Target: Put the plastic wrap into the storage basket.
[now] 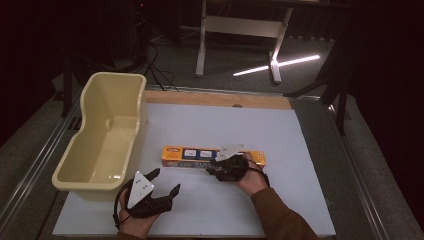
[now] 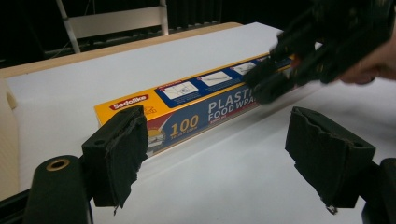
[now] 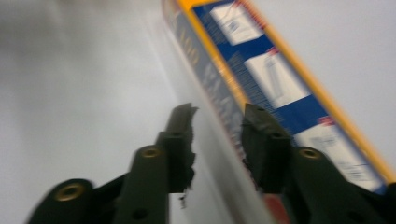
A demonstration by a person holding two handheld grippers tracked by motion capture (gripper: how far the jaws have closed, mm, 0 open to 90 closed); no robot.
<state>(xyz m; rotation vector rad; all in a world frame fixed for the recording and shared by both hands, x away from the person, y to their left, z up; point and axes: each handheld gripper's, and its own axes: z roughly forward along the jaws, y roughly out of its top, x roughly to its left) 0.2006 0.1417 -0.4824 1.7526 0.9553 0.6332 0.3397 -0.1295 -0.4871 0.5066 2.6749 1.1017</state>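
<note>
A long orange and blue box of plastic food wrap (image 1: pixel 200 156) lies flat on the white table top (image 1: pixel 225 120), running left to right. My right gripper (image 1: pixel 214 169) is at the box's near long side, around its middle. In the right gripper view its jaws (image 3: pixel 219 128) stand a little apart, one over the box (image 3: pixel 280 88) and one over the table beside it, with the box's near edge in the gap. My left gripper (image 1: pixel 166 181) stands wide open nearer the front, left of the right hand. In the left gripper view the left gripper (image 2: pixel 224 158) points at the box (image 2: pixel 187 112) with bare table between its jaws.
A deep cream plastic tub (image 1: pixel 90 186) stands along the table's left edge, close to my left gripper; its wall (image 2: pixel 7 140) edges the left gripper view. A wooden strip (image 1: pixel 215 99) borders the table's far side. Beyond it is a dark floor with a desk frame (image 1: pixel 240 30).
</note>
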